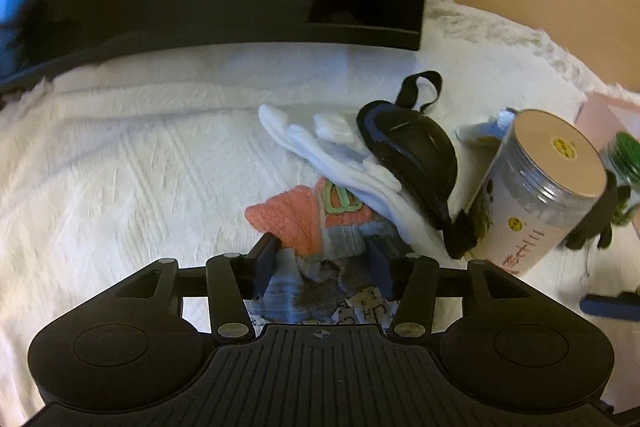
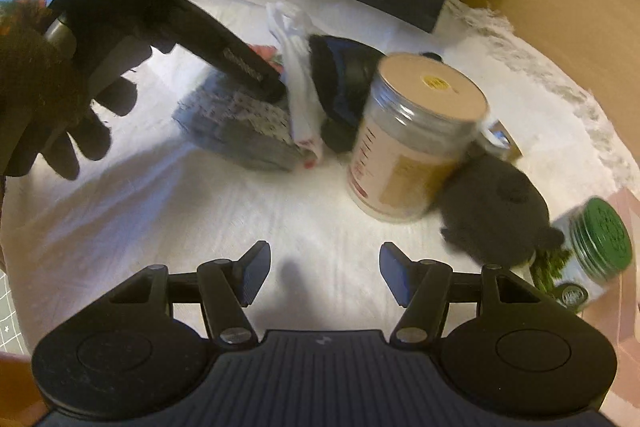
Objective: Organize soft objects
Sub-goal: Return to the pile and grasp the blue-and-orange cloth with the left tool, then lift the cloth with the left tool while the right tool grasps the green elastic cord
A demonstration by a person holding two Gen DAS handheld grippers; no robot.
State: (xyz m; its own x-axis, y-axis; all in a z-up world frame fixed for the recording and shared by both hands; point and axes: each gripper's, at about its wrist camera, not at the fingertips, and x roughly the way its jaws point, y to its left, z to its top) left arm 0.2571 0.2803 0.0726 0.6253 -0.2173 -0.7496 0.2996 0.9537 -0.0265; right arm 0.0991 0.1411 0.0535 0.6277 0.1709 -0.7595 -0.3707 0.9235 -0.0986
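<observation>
- Left gripper standing with jaws spread, pads off the grey cloth lying between them on the white cover; orange sock, white glove lying just beyond
- Right gripper hanging spread over bare cover, gripping nothing; jar well ahead

Soft warm light, motion blur, fisheye-bent edges.

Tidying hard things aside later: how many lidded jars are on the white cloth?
2: a large silver-lidded jar beside the black eye mask, and a small green-lidded jar at the right edge. Others may be hidden.
</observation>
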